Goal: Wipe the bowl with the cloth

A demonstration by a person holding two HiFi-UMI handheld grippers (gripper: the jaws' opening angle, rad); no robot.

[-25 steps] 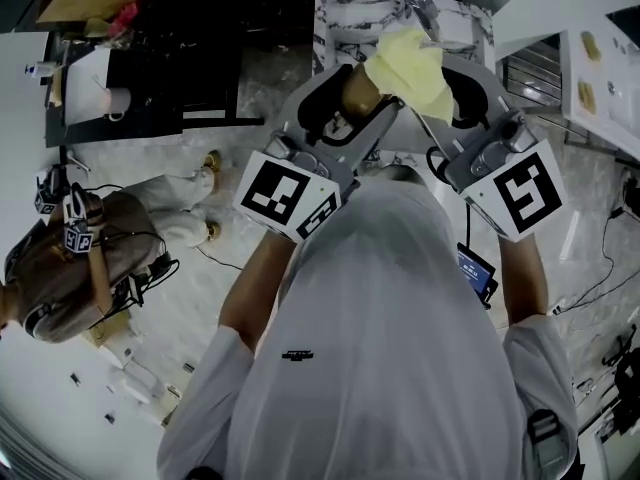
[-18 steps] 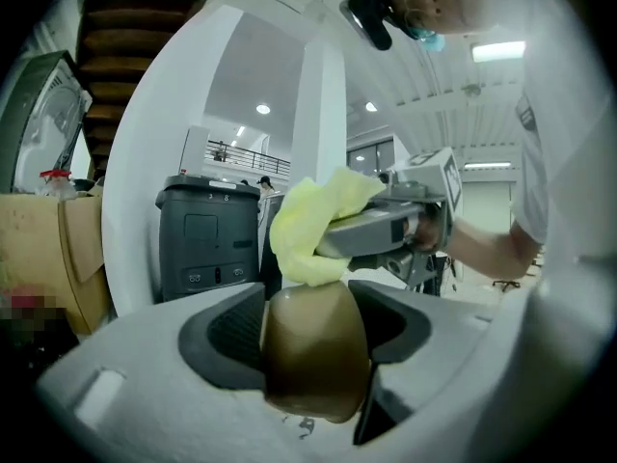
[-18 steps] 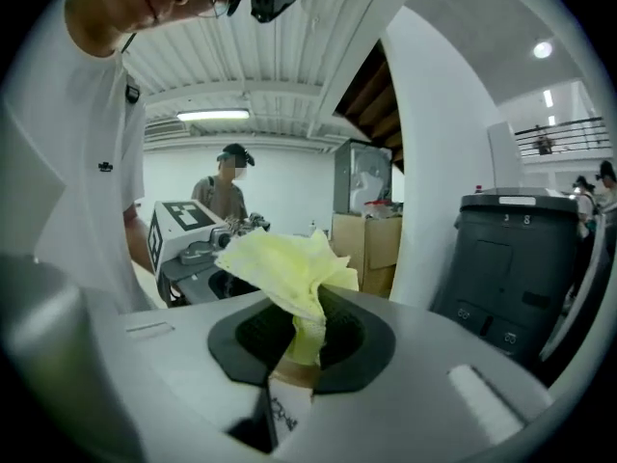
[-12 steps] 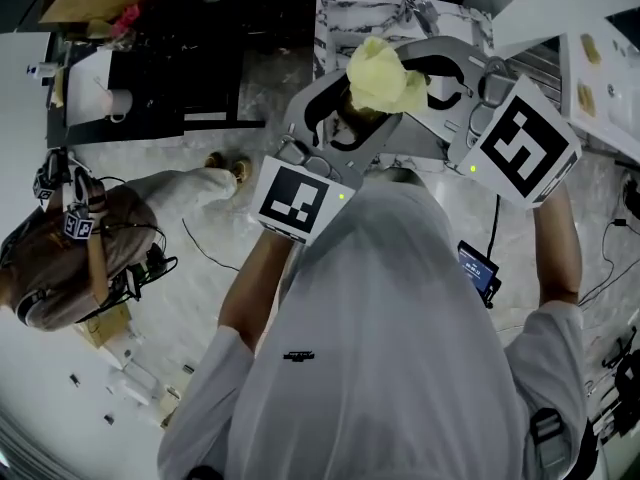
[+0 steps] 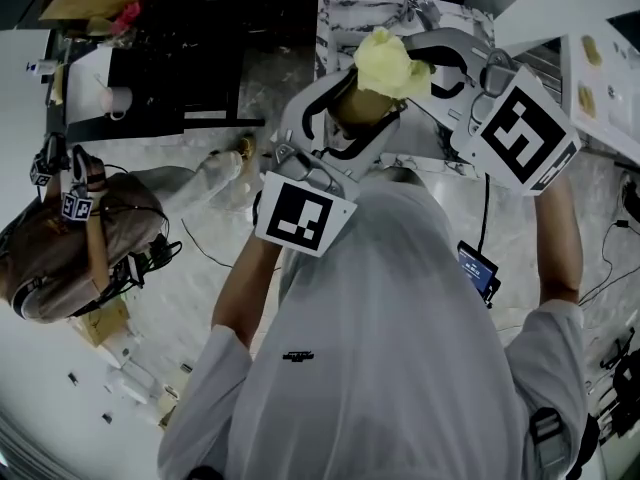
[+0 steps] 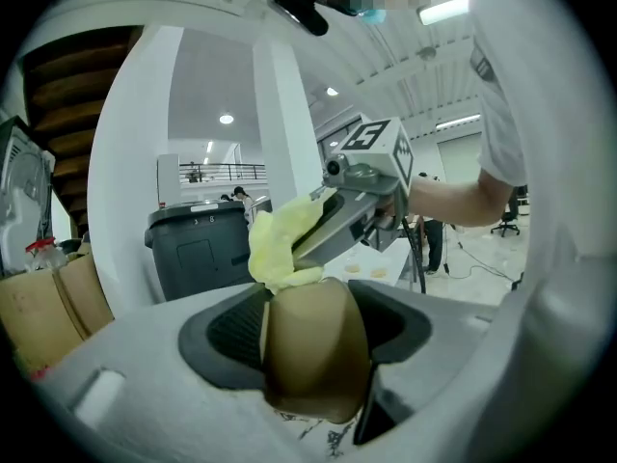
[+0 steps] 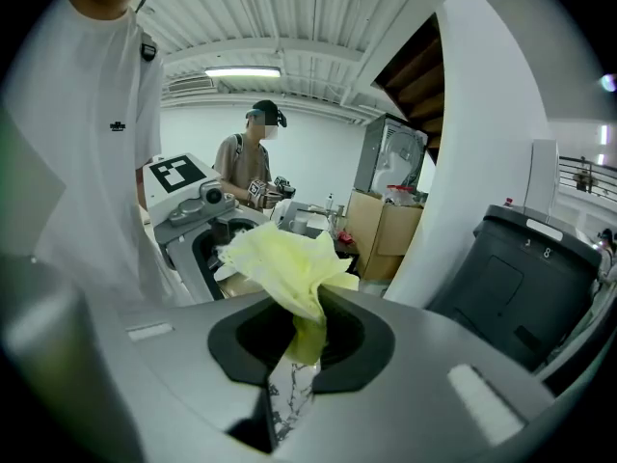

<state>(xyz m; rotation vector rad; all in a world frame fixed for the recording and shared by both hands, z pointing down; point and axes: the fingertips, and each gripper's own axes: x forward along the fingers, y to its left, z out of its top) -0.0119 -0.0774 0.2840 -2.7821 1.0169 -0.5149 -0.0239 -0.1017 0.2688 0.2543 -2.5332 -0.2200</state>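
1. Yellow and bunched, the cloth is pinched by its lower end in the right gripper, whose jaws are closed to a narrow slit on it.
2. The left gripper has its jaws spread wide and clamped on either side of the brown bowl.
3. In the left gripper view, the cloth's bunched end presses on the bowl's far edge.
4. In the head view, cloth and bowl sit between the two grippers, just in front of the near edge of the marbled worktop.
5. Count: one bowl, one cloth, two grippers, each carrying one marker cube.
6. A second person in a brown top is at the far left of the head view.
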